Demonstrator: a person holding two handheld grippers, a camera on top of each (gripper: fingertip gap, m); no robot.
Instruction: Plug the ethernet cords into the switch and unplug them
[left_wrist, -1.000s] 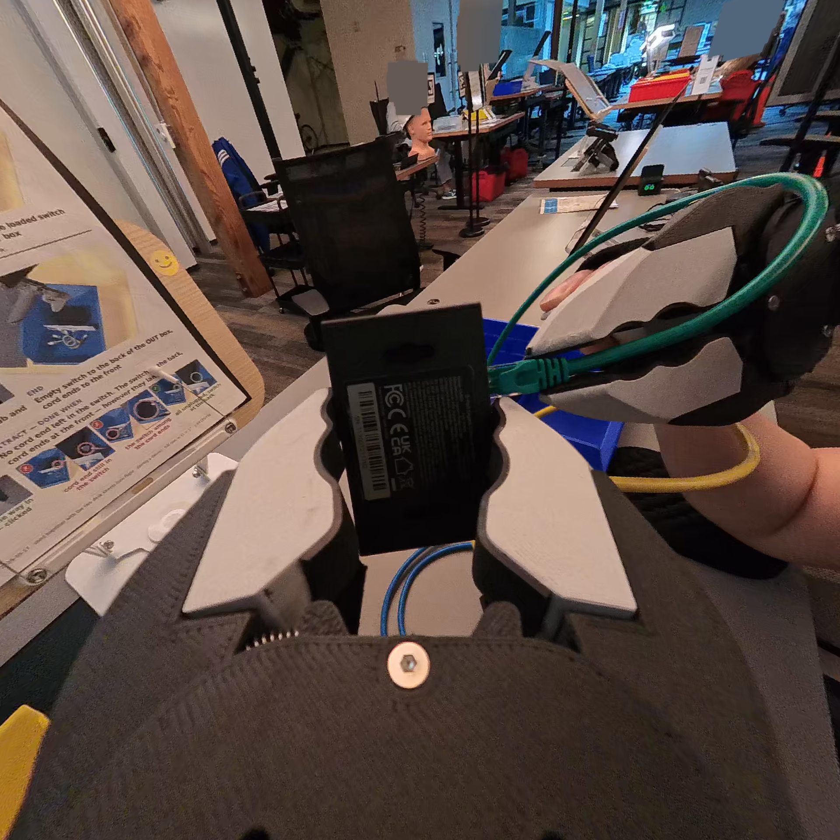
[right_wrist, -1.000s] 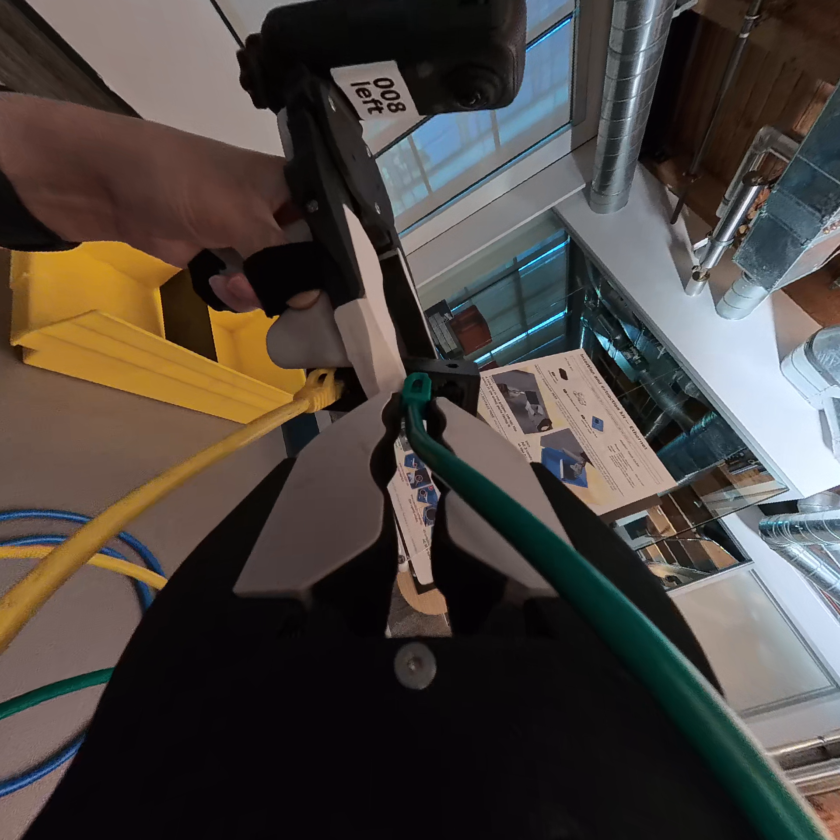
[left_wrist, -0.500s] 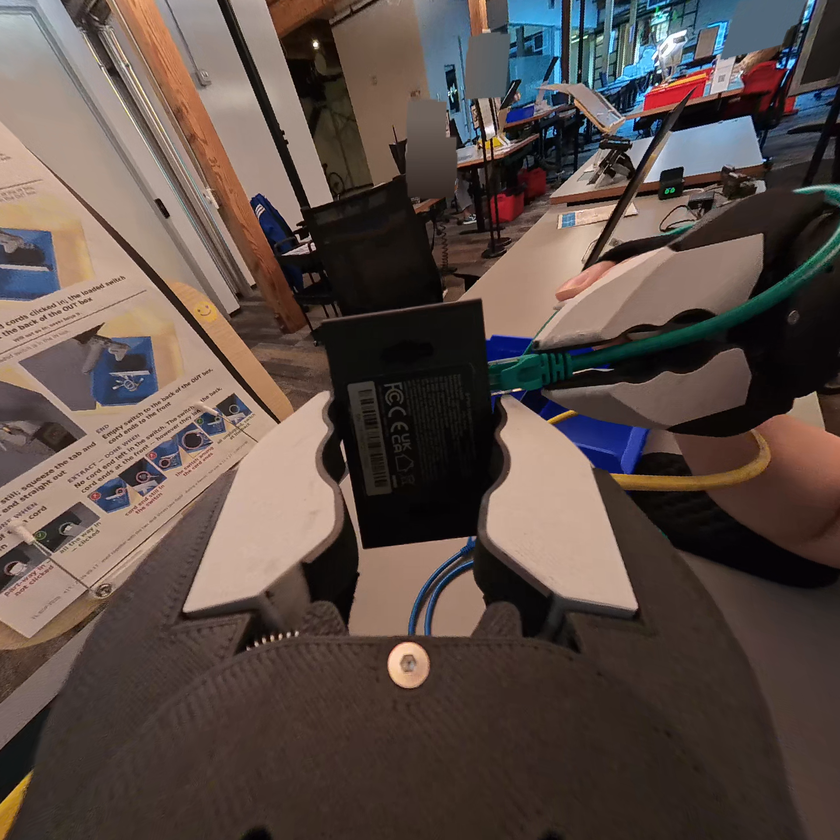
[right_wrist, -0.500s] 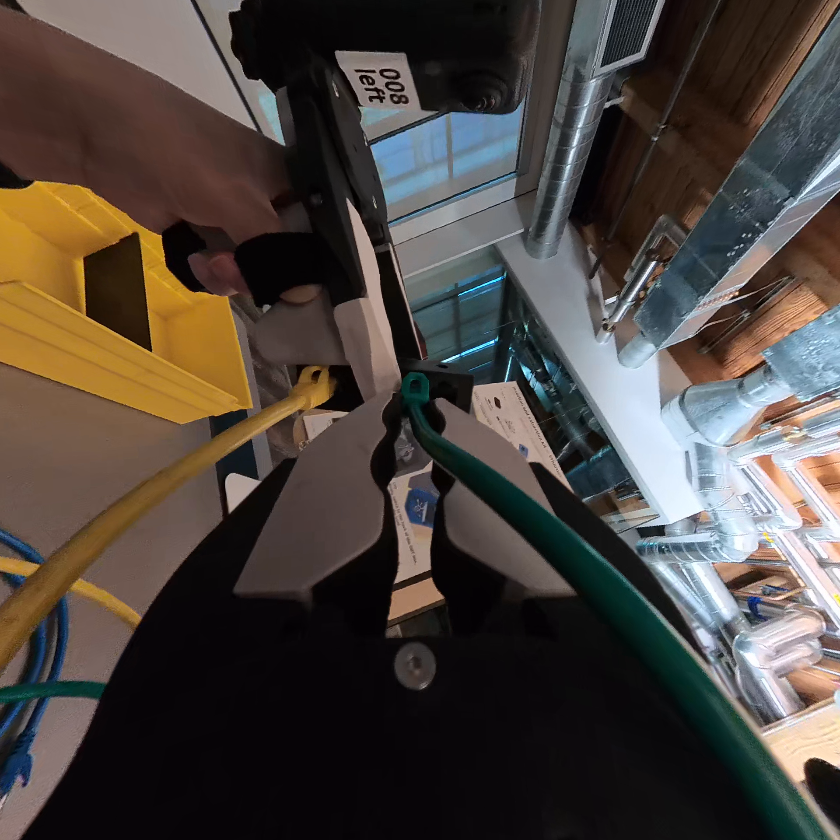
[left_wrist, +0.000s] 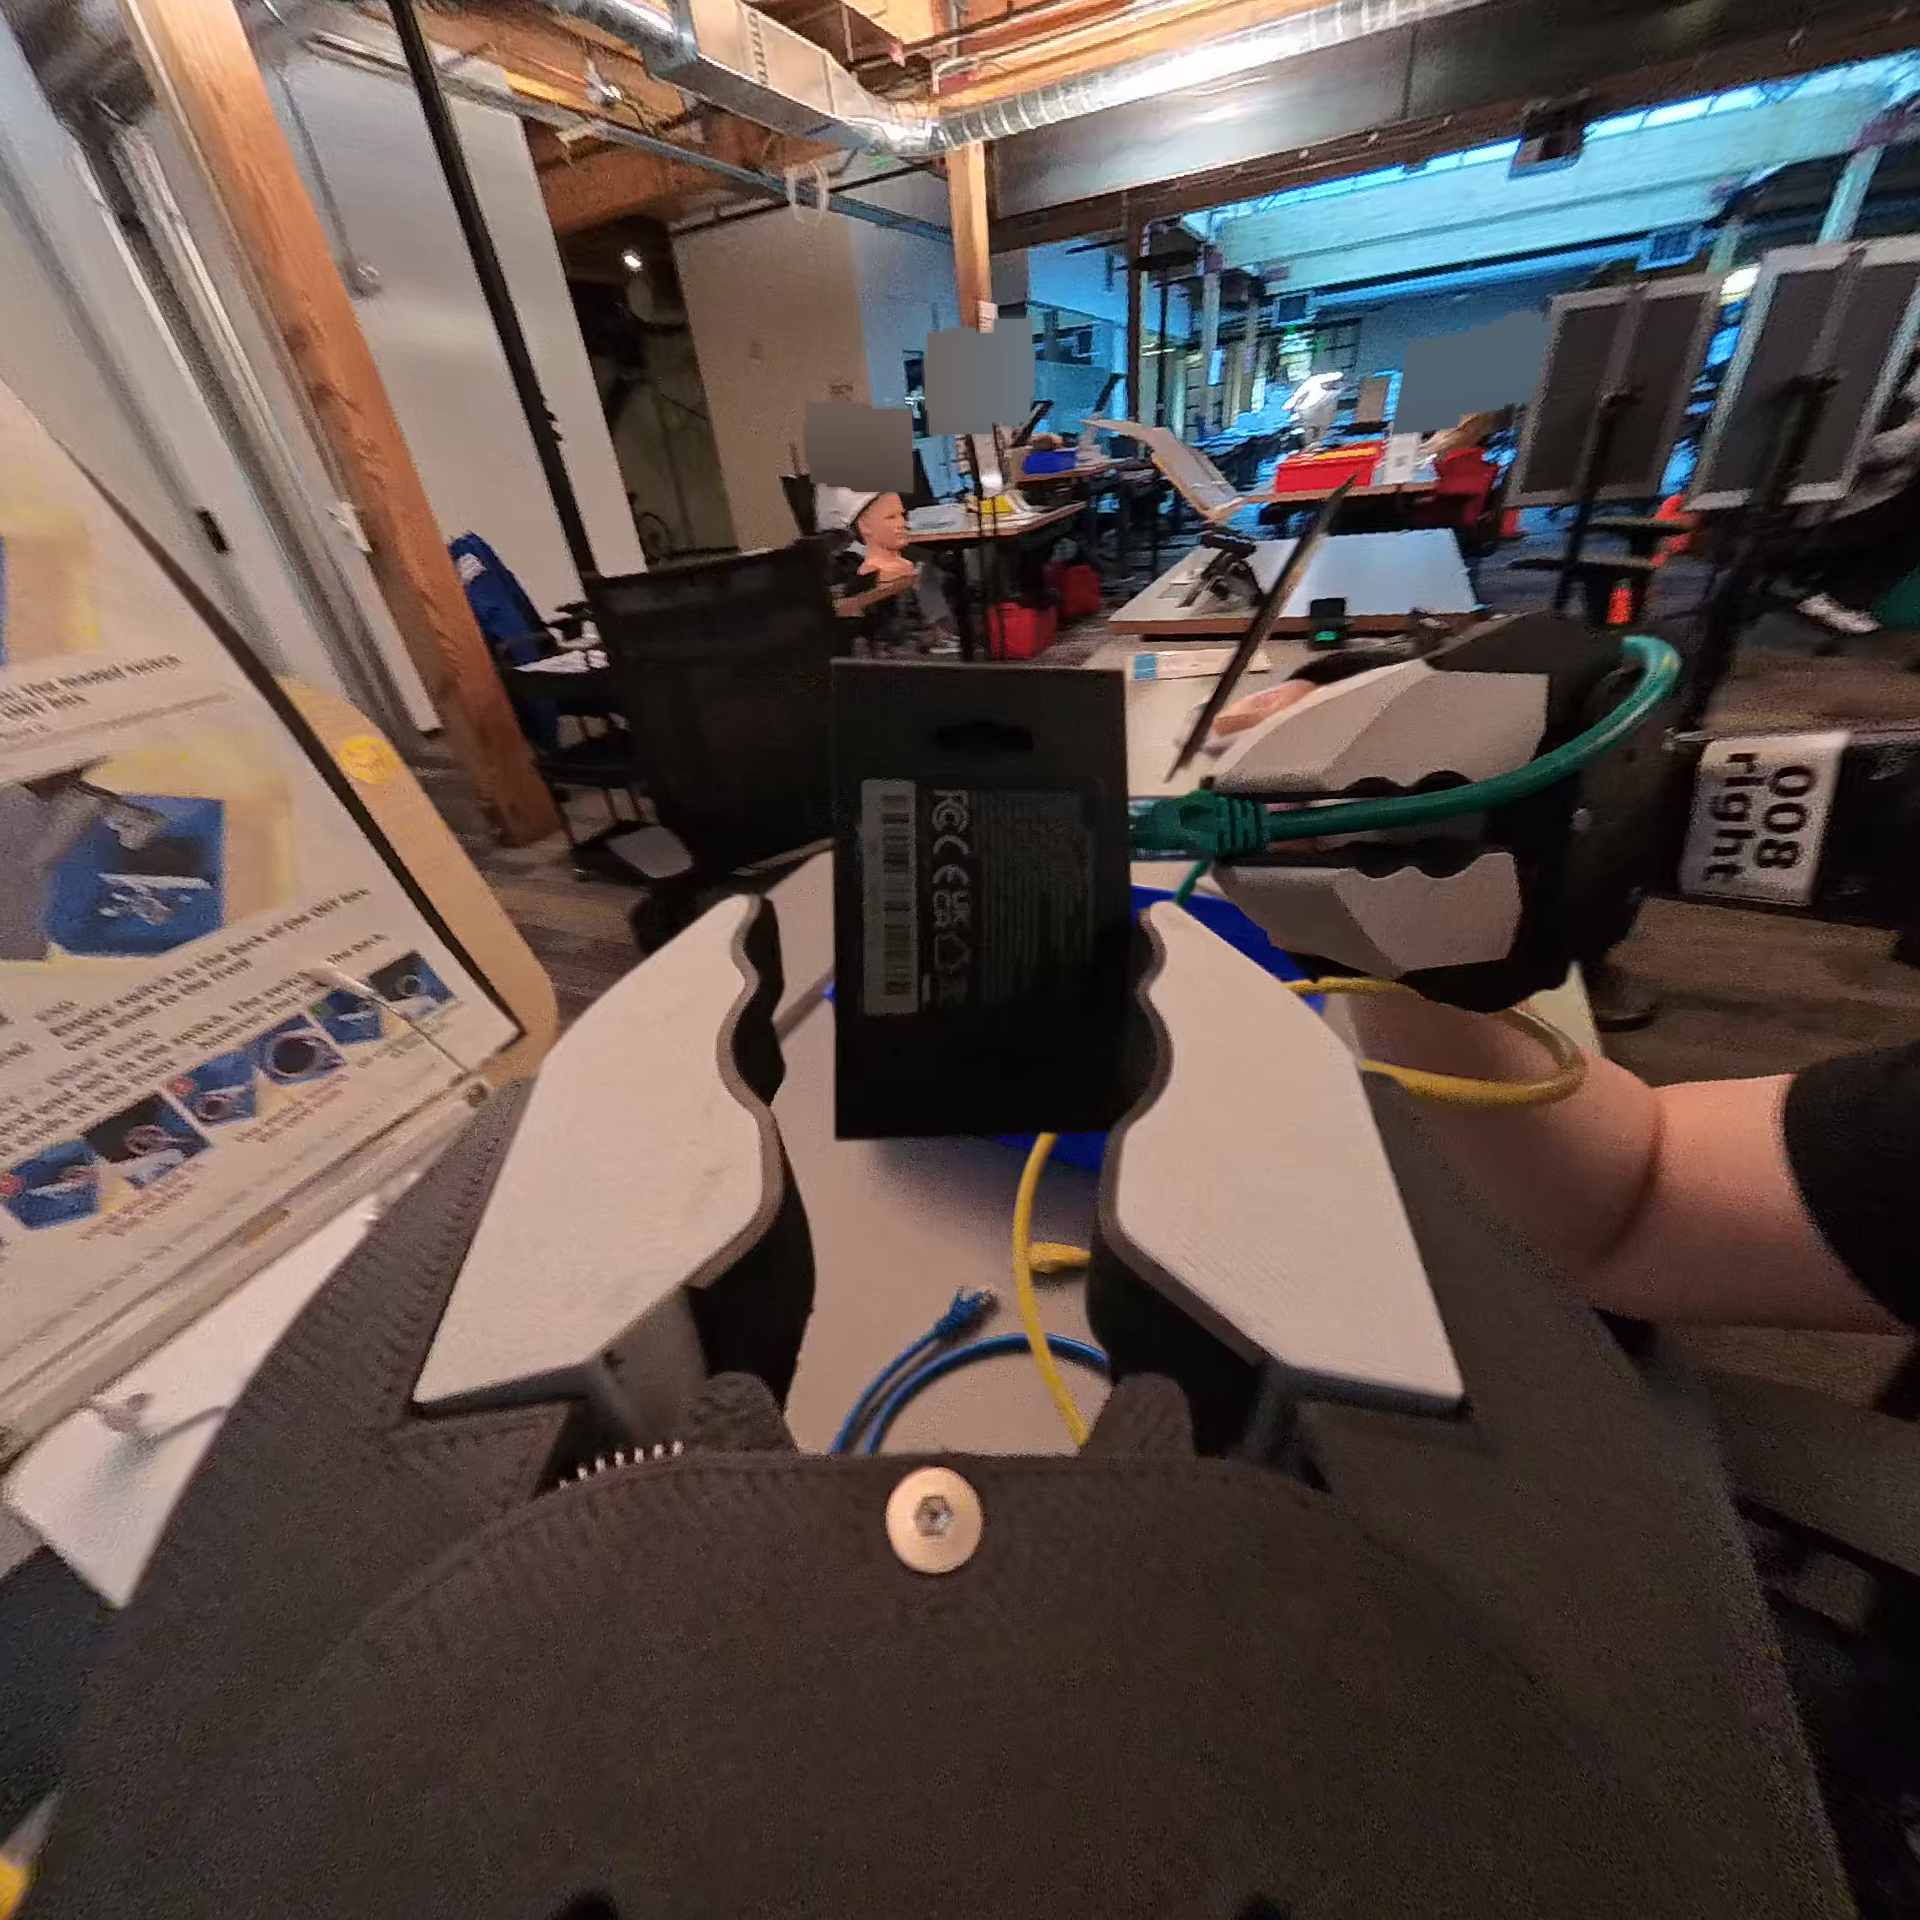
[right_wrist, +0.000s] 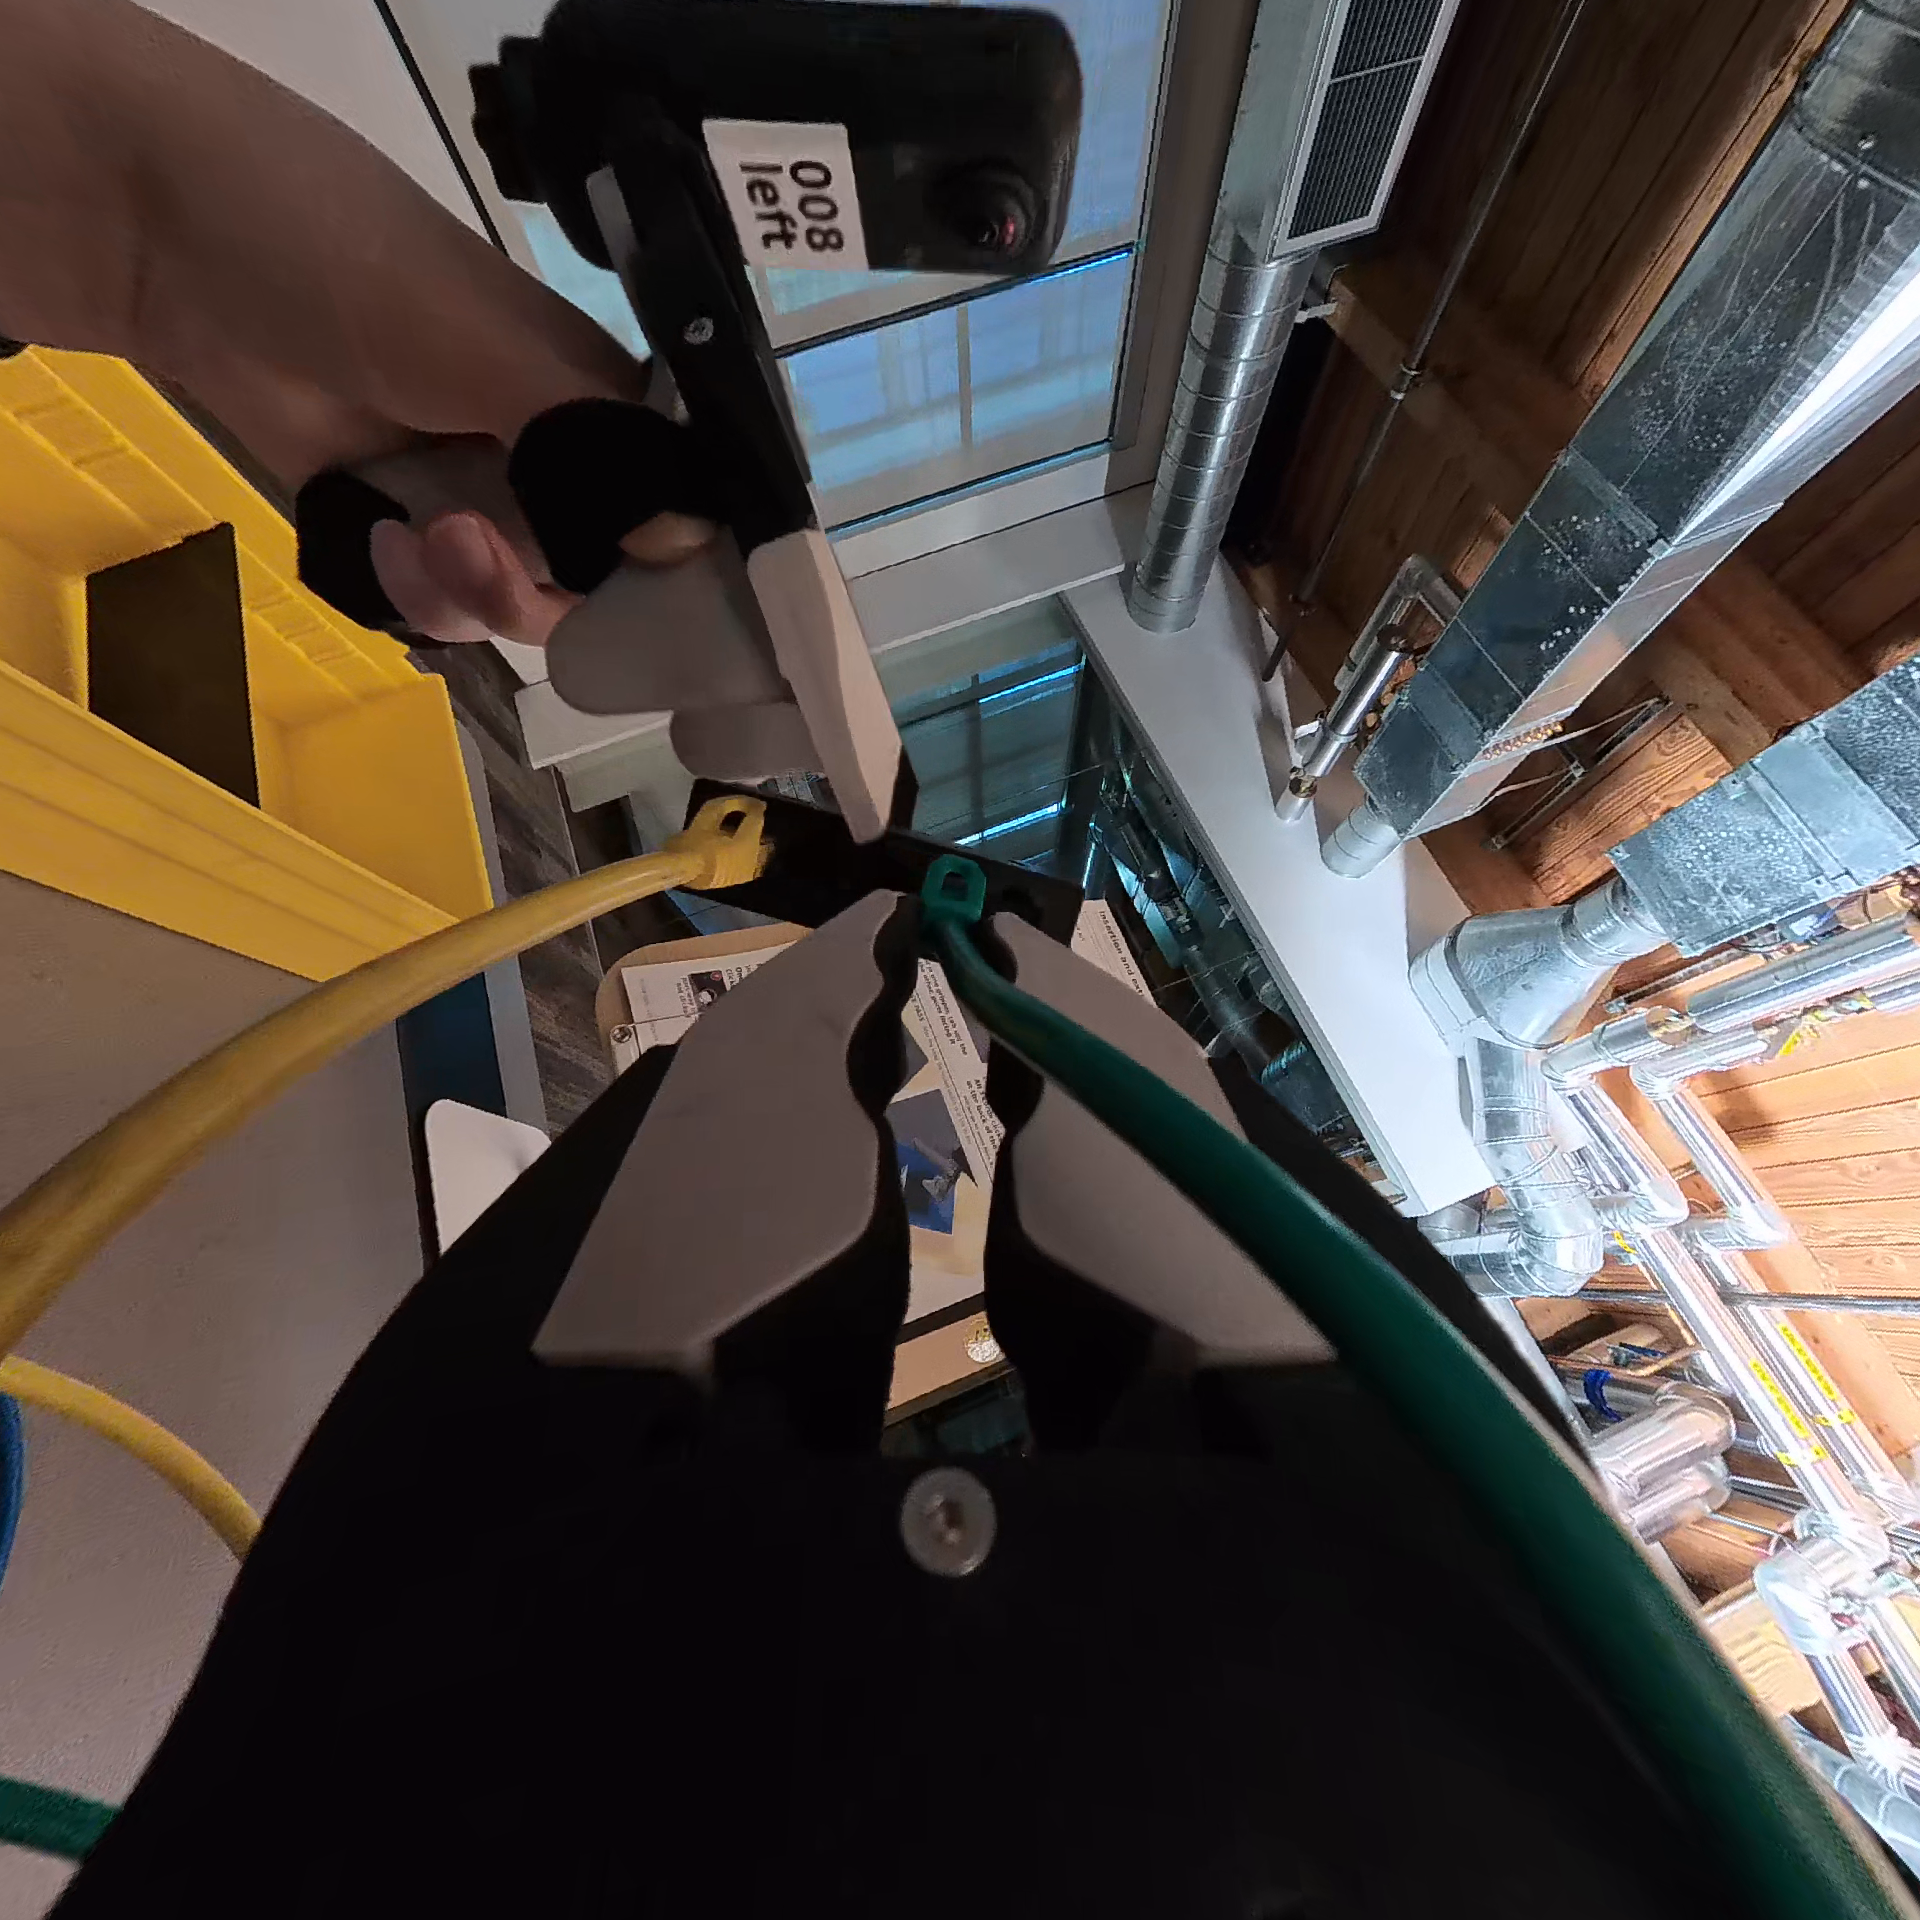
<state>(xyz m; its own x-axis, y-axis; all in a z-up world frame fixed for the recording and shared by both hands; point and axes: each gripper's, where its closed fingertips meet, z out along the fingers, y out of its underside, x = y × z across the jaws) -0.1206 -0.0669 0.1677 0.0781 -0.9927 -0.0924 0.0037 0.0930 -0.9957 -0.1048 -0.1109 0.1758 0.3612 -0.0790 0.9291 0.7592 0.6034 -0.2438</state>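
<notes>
Two cords are sitting at the switch (left_wrist: 977, 894) right now: the yellow cord (right_wrist: 312, 1039), whose plug is resting in a port at one end of the port edge, and the green cord (left_wrist: 1195, 828), whose plug is pressing against a port further along. The switch is hanging in the air above the table (left_wrist: 894, 1247), between the fingers of the left gripper (left_wrist: 951, 935).

Compared with a second ago, the switch is looking narrower and further out toward the fingertips, and a strip of table is now showing between it and the left-hand finger. The other finger is touching the port edge between the two plugs. Whether these jaws are truly clamping it, I cannot tell.

The right gripper (right_wrist: 940, 914) is keeping its jaws pinched on the green cord just behind the plug, as before. The green plug is not visibly deeper than it was, so the insertion is probably being finished, but no click can be confirmed. A looser hold on the switch would be making that push harder.

The blue cord (left_wrist: 956, 1314) is lying loose on the table, apparently not plugged in yet.

Behind the switch a blue bin (left_wrist: 1247, 935) is peeking out, its contents hidden. Beside the left hand a yellow bin (right_wrist: 312, 727) is holding a dark flat slab (right_wrist: 171, 665) standing on edge.
</notes>
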